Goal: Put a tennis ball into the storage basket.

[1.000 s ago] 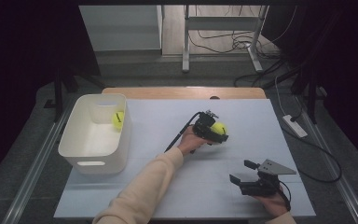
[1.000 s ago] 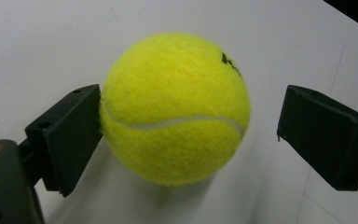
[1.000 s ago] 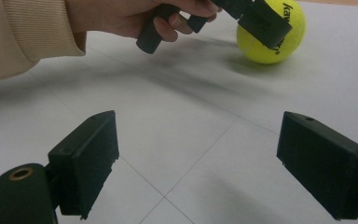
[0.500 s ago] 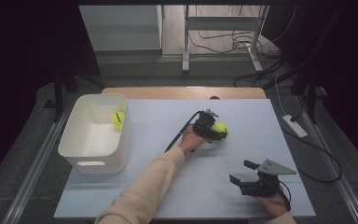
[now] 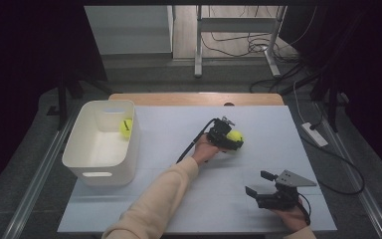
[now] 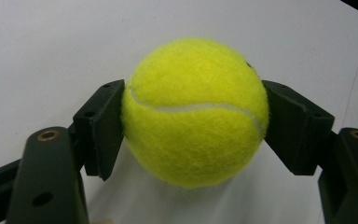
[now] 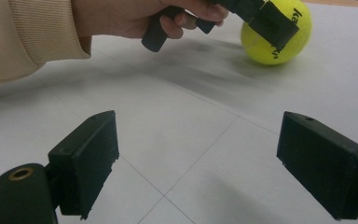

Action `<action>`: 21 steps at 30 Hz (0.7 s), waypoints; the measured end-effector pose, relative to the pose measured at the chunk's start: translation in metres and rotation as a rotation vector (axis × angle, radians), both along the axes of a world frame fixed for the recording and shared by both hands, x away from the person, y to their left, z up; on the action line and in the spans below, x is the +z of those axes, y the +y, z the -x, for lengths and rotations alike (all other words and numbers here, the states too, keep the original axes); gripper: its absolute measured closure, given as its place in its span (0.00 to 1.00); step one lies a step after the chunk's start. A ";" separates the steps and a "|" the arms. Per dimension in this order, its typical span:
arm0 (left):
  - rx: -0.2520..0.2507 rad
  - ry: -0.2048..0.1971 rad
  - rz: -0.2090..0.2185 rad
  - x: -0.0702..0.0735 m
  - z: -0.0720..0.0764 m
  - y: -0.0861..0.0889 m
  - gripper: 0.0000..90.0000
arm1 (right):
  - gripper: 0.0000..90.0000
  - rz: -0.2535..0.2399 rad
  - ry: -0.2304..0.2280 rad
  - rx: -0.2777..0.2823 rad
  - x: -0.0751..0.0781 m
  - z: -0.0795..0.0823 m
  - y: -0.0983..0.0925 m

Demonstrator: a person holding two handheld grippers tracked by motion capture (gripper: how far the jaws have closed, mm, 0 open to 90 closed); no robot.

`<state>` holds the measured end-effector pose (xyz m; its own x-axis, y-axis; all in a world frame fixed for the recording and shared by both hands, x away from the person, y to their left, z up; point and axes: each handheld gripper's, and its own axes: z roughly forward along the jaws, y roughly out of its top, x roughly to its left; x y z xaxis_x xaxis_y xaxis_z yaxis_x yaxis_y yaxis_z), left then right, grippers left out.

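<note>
A yellow tennis ball (image 5: 237, 135) rests on the white table mat (image 5: 169, 124) right of centre. My left gripper (image 5: 234, 140) is shut on it. Its jaws have just been closing, and both pads press the ball (image 6: 196, 112) at its sides in the left gripper view. My right gripper (image 5: 256, 182) stands open near the front right of the mat, with nothing between its fingers. In the right gripper view, the ball (image 7: 279, 42) lies ahead, beyond the open right gripper (image 7: 196, 158). A second tennis ball (image 5: 126, 128) lies inside the white bin (image 5: 99, 167).
The white bin stands at the mat's left side. A wooden table edge (image 5: 194, 98) runs along the back. A white power strip (image 5: 314, 134) and cables lie on the floor to the right. A sleeved forearm (image 5: 154, 199) crosses the front middle of the mat.
The left gripper's jaws have closed onto the tennis ball. Both hands have stayed where they were, and the ball has stayed in place.
</note>
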<state>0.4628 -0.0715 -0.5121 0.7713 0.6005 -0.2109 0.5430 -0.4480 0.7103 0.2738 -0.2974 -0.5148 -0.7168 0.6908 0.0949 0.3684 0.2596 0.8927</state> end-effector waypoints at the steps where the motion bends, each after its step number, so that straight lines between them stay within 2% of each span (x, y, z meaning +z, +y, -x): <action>1: 0.001 0.004 0.003 0.001 0.000 0.001 0.31 | 0.14 0.000 0.000 -0.001 0.000 0.000 0.000; 6: -0.001 0.024 0.031 0.005 0.000 0.009 0.31 | 0.14 0.001 -0.002 -0.002 0.000 0.000 0.000; 21: -0.002 -0.003 0.112 0.025 0.015 0.032 0.31 | 0.14 0.011 -0.002 -0.003 0.000 0.000 0.001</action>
<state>0.4474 -0.0396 -0.4872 0.7733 0.5717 -0.2741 0.5399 -0.3673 0.7574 0.2736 -0.2969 -0.5150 -0.7150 0.6939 0.0853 0.3670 0.2687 0.8906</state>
